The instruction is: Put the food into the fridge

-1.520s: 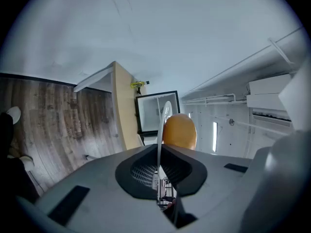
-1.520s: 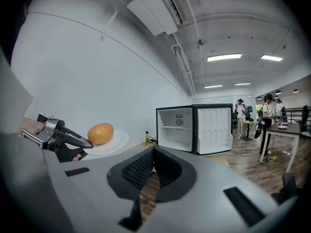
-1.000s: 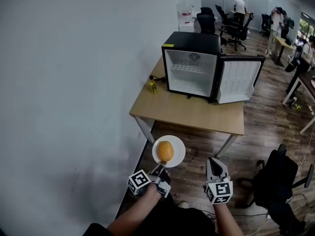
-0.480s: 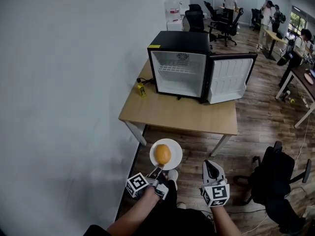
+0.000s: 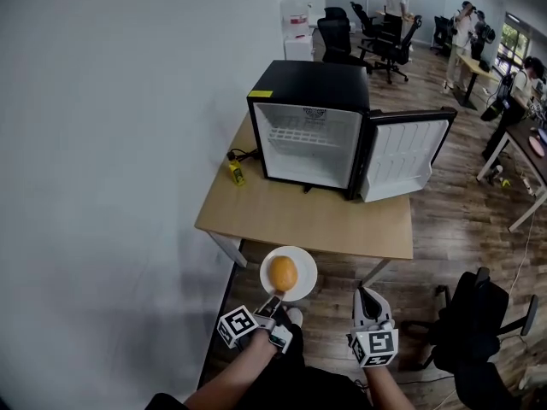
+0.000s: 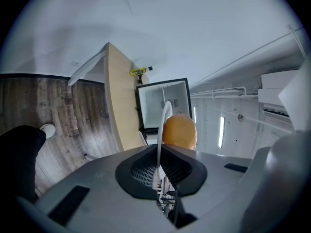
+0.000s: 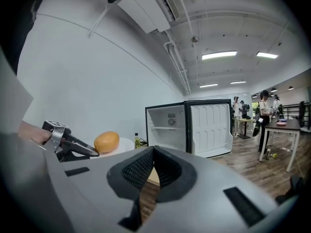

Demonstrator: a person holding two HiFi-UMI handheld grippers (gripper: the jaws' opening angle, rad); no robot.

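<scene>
Closest to me, the person held a claw in each hand. The left claw (image 5: 274,301) was pinched tight on the near edge of a white plate (image 5: 305,267). The plate stuck out flat in front of that claw, up in the air, close to the near edge of the counter (image 5: 291,216). A round orange food (image 5: 283,273) sat in the middle of the plate and did not touch the claw. The right claw (image 5: 365,295) was just beside the left one. It was closed up with nothing in it.

Farther on, the fridge (image 5: 309,88) stood on the counter by the wall. Its door (image 5: 408,154) hung wide open to the right, and its open front faced the person. A little yellow bottle (image 5: 234,172) stood on the counter left of the fridge.

So the fridge lay straight ahead of the plate, across the bare counter. I thought the left hand had to carry the plate forward and keep it flat, or the food could roll off.
</scene>
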